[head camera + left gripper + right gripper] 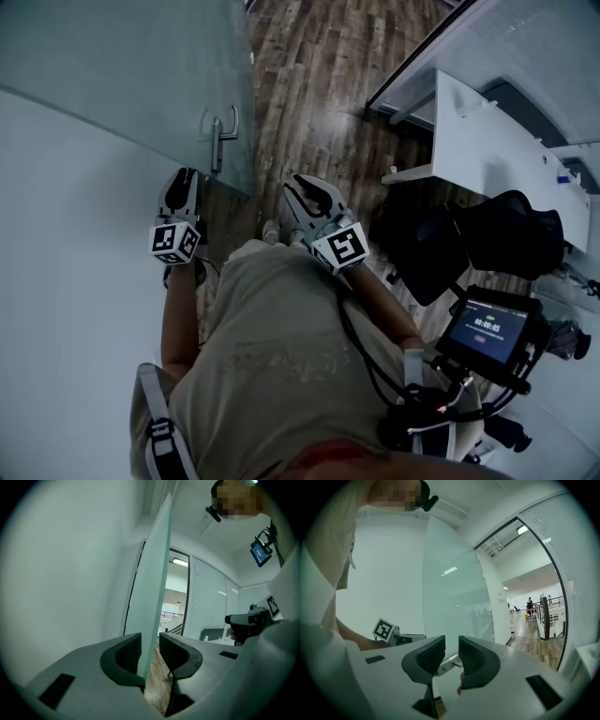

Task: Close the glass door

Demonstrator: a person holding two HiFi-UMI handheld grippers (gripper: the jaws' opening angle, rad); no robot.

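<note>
The frosted glass door (122,66) stands open along the white wall, its metal lever handle (223,136) near the free edge. My left gripper (185,175) is at that free edge. In the left gripper view the door (157,573) rises edge-on out of the gap between the jaws of the left gripper (150,641); whether the pads press on it does not show. My right gripper (295,184) hangs apart from the door, to the right of the handle. The right gripper (451,648) is open and holds nothing, with the handle (447,663) beyond it.
A white wall (66,262) runs along the left behind the door. A white desk (487,141) and a black bag (469,244) stand at the right, and a small screen (487,328) hangs by the person's side. The wood floor (319,84) leads through the dark-framed doorway (188,597).
</note>
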